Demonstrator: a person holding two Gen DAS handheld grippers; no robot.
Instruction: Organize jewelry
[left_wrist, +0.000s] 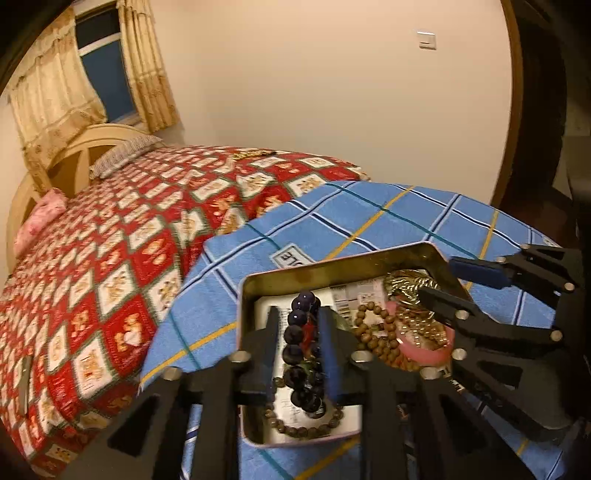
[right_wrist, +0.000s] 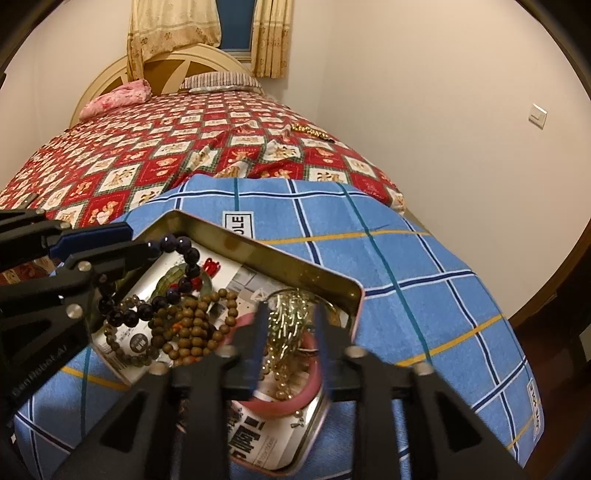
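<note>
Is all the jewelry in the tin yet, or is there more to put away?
Nearly. The tin already holds the brown bead bracelets and a pink bangle. The left tongs straddle the dark purple bead bracelet, and the right tongs straddle the gold chains, all inside the tin. A gold piece still lies on the bed.

Blue plaid cloth (right_wrist: 424, 266), gold-lined tin (right_wrist: 295, 269)

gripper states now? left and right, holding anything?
Left gripper: jaws open, astride the dark bead bracelet in the tin, not clamping it.
Right gripper: jaws open around the gold chain, not pinching it.
</note>
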